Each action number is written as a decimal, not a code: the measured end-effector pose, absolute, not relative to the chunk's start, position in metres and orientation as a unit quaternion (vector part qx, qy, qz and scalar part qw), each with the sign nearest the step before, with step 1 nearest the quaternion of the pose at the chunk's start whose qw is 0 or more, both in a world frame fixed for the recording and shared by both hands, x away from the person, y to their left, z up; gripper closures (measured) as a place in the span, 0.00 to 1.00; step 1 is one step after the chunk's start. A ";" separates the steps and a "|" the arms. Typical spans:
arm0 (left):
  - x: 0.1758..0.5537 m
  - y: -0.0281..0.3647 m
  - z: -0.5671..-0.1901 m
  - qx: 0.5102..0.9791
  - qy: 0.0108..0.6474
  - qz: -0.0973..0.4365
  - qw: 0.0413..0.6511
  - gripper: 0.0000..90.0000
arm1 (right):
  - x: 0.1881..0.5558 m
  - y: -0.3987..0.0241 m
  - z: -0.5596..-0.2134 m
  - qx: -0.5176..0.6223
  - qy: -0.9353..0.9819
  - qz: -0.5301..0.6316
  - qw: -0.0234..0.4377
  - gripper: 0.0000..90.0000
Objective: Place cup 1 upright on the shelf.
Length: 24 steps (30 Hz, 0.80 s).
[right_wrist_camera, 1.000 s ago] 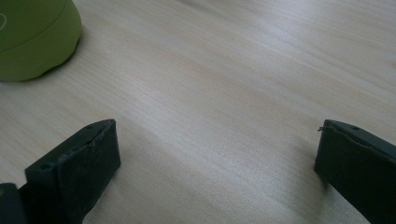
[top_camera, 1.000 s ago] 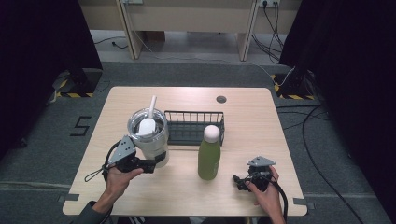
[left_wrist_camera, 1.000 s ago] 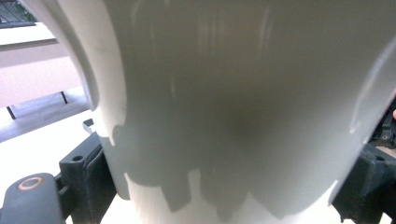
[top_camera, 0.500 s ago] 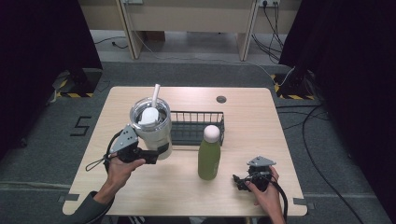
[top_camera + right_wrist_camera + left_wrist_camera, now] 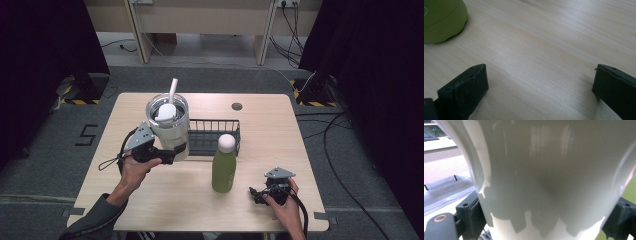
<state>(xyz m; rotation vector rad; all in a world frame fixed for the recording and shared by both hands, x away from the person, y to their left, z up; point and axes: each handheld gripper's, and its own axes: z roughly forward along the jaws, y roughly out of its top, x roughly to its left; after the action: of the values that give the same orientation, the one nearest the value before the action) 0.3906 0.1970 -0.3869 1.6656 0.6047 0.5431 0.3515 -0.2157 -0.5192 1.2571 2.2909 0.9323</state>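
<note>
Left gripper [image 5: 172, 152] is clamped on the tumbler [image 5: 169, 130] — jaws pressed against its pale wall on both sides, the cup's body looming right up against the lens in the left gripper view [image 5: 549, 182]. The tumbler hangs upright above the table [image 5: 280, 135], just left of the wire basket [image 5: 215, 135], straw [image 5: 173, 91] poking from its lid. Right gripper [image 5: 260, 192] rests low on the wood near the front edge — jaws wide apart, nothing between them, with the green bottle [image 5: 224, 165] standing just beside it.

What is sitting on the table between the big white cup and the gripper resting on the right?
The green bottle stands between the white tumbler and the right hand-held gripper, seen in the high view.
</note>
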 end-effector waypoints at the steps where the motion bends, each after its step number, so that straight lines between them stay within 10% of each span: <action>1: 0.393 0.196 -0.387 0.718 0.261 0.235 0.601 0.12 | 0.352 -0.216 -0.519 0.444 0.812 0.330 0.183 0.00; 24: 0.444 0.185 -0.379 0.708 0.283 0.240 0.601 0.12 | 0.352 -0.216 -0.519 0.444 0.813 0.329 0.182 0.00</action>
<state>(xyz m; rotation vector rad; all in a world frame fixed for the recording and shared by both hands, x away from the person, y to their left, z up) 0.4443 0.1848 -0.3794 1.6418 0.6555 0.5557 0.3516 -0.2159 -0.5190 1.2543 2.2953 0.9291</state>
